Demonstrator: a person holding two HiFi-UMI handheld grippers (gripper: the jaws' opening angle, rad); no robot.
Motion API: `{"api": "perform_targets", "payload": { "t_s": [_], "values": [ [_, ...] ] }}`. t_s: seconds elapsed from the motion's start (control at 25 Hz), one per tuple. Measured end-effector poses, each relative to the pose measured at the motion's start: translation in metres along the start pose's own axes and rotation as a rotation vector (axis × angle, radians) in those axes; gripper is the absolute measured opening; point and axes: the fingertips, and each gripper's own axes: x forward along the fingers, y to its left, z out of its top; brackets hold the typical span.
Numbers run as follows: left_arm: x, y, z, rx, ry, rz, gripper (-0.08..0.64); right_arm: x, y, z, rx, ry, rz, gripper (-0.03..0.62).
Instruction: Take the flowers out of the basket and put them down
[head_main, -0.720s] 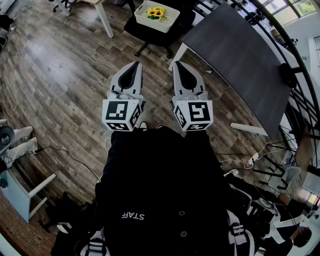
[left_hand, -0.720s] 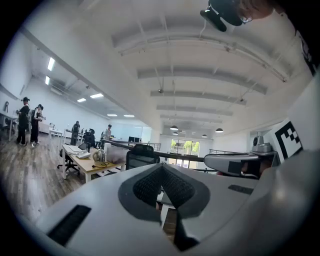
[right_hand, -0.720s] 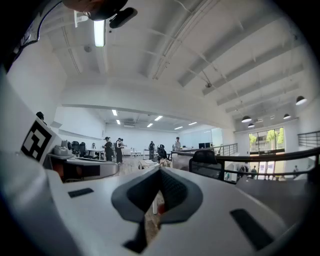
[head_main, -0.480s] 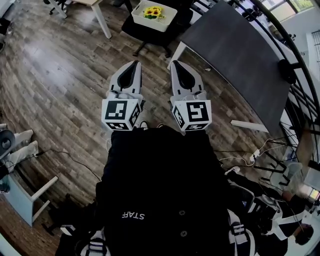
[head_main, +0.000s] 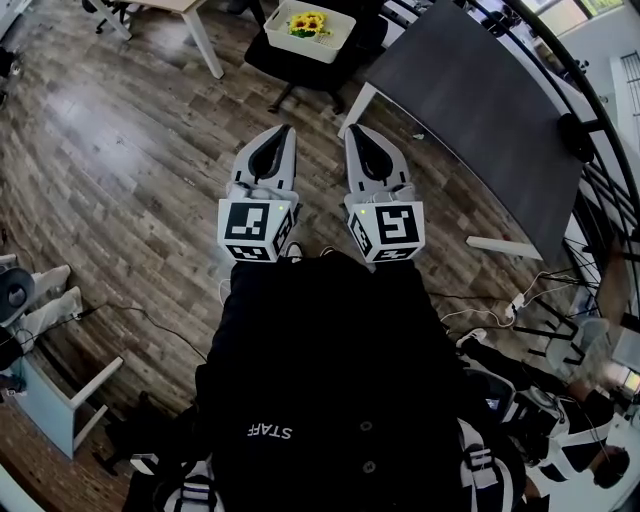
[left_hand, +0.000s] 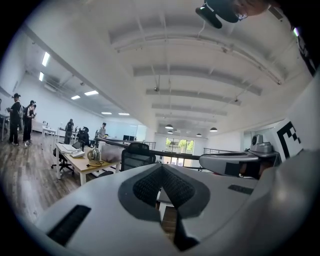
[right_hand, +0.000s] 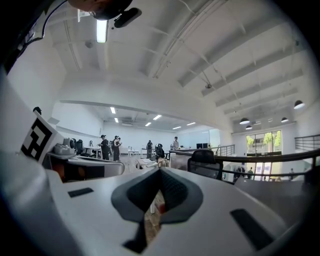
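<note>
Yellow flowers (head_main: 309, 22) lie in a white basket (head_main: 335, 38) on a black office chair at the top of the head view, well beyond both grippers. My left gripper (head_main: 285, 131) and right gripper (head_main: 352, 131) are held side by side in front of my chest, pointing toward the chair. Both are shut with nothing between the jaws. In the left gripper view the left gripper (left_hand: 161, 168) faces level across the office. The right gripper (right_hand: 159, 171) likewise points across the room in its own view.
A dark grey table (head_main: 480, 110) with white legs stands right of the chair. A light wooden desk (head_main: 190, 8) is at the top left. Cables and a power strip (head_main: 515, 300) lie on the wood floor at right. Several people stand far off in the office.
Both grippers have shifted slightly, the left one a little to the right, closer to the right one. The view has moved a bit toward the chair with the basket.
</note>
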Motion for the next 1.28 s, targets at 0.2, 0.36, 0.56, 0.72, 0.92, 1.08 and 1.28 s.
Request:
{"api": "perform_targets", "payload": {
  "t_s": [0.2, 0.36, 0.56, 0.72, 0.92, 1.08, 1.28],
  "values": [
    [0.000, 0.017, -0.012, -0.018, 0.026, -0.001, 0.000, 0.016, 0.010, -0.012, 0.010, 0.023, -0.006, 0.009],
    [0.005, 0.032, -0.025, -0.040, 0.054, 0.009, 0.000, 0.032, 0.010, -0.022, 0.021, 0.043, -0.017, 0.009],
    [0.022, 0.045, -0.037, -0.060, 0.087, -0.002, 0.000, 0.052, 0.003, -0.034, 0.037, 0.069, -0.026, 0.009],
    [0.050, 0.059, -0.045, -0.071, 0.104, -0.005, 0.000, 0.081, -0.006, -0.045, 0.038, 0.088, -0.008, 0.009],
    [0.108, 0.085, -0.053, -0.084, 0.111, 0.015, 0.000, 0.137, -0.037, -0.056, 0.040, 0.097, 0.018, 0.009],
    [0.176, 0.104, -0.050, -0.085, 0.127, 0.029, 0.000, 0.193, -0.083, -0.056, 0.057, 0.102, 0.025, 0.009],
    [0.260, 0.125, -0.041, -0.086, 0.140, 0.049, 0.000, 0.259, -0.141, -0.049, 0.079, 0.102, 0.034, 0.009]
  ]
}}
